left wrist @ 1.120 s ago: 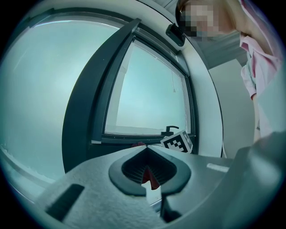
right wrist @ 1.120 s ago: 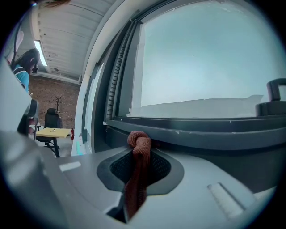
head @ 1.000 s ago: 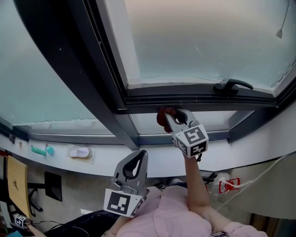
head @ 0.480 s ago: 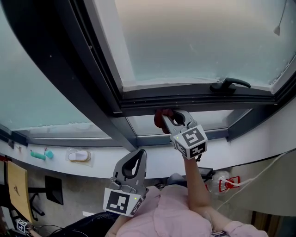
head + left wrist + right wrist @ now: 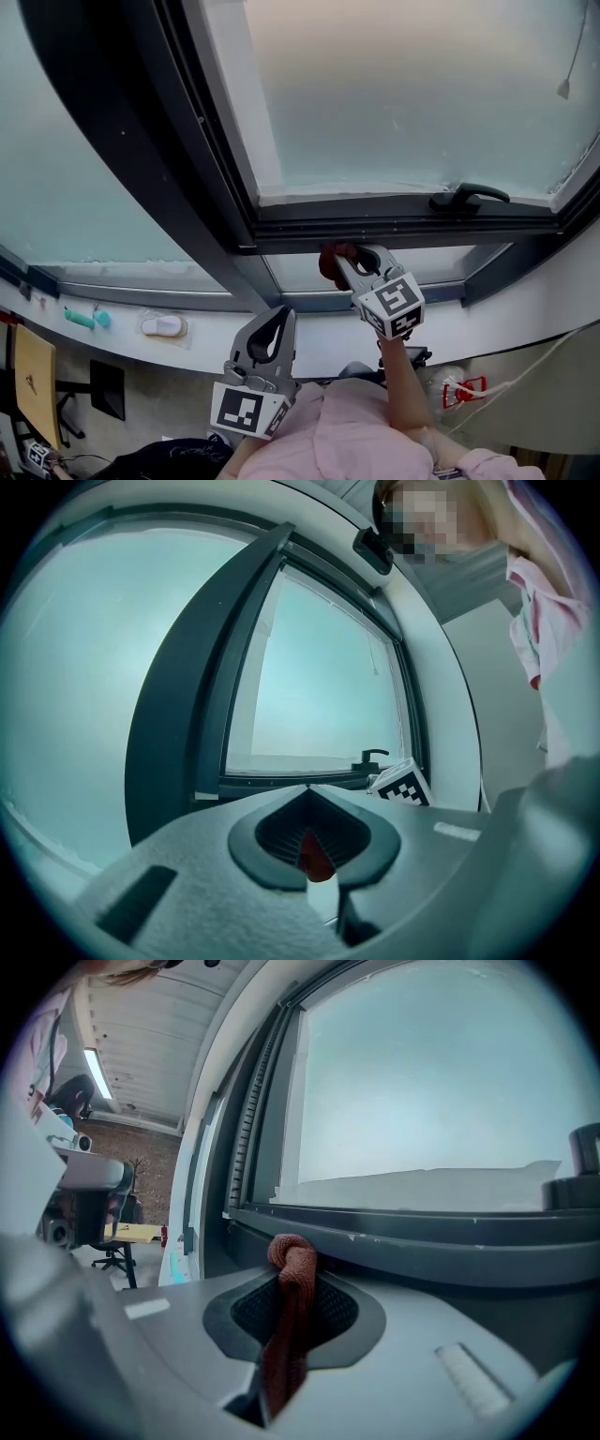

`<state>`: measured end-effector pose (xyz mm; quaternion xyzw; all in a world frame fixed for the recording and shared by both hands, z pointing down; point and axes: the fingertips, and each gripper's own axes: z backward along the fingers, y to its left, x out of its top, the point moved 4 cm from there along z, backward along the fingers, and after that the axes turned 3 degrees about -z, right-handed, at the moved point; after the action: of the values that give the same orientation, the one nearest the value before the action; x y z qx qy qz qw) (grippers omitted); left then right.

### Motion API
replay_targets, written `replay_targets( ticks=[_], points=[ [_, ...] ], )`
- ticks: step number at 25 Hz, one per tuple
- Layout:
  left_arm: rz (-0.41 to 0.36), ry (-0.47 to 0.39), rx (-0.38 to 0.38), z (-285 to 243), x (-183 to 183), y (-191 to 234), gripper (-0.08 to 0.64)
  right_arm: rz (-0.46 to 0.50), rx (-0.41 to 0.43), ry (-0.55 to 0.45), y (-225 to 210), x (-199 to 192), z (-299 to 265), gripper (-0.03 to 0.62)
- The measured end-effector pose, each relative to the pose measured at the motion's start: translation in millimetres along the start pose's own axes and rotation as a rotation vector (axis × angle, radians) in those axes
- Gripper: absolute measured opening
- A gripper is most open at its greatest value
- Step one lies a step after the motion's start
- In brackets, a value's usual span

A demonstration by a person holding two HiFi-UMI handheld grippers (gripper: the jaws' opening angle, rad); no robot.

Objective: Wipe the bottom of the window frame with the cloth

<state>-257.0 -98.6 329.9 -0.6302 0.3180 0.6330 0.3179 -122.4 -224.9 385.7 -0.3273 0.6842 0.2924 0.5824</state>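
A: Cloth (image 5: 286,1326)?
B: Rust-red, coarse weave, matt.
A: Window frame (image 5: 375,220)?
B: Dark, looks like metal. Smooth, semi-matt. Glass (image 5: 403,94) is frosted.
A: Right tongs (image 5: 292,1288)?
B: Grey matt plastic, grainy. Pads (image 5: 336,1312) are black, ribbed.

The right arm (image 5: 401,380) stretches forward and up, and the right gripper (image 5: 352,255) has its jaws clamped on the cloth (image 5: 331,262). The left gripper (image 5: 284,314) hangs low near the torso (image 5: 337,436), jaws together, tips pointing forward.
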Motion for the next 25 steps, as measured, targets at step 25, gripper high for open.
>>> replay_targets(
  ticks=[25],
  points=[
    [0.008, -0.009, -0.001, 1.0, 1.0, 9.1, 0.0, 0.034, -0.047, 0.017, -6.3, 0.1, 5.9, 0.051]
  ],
)
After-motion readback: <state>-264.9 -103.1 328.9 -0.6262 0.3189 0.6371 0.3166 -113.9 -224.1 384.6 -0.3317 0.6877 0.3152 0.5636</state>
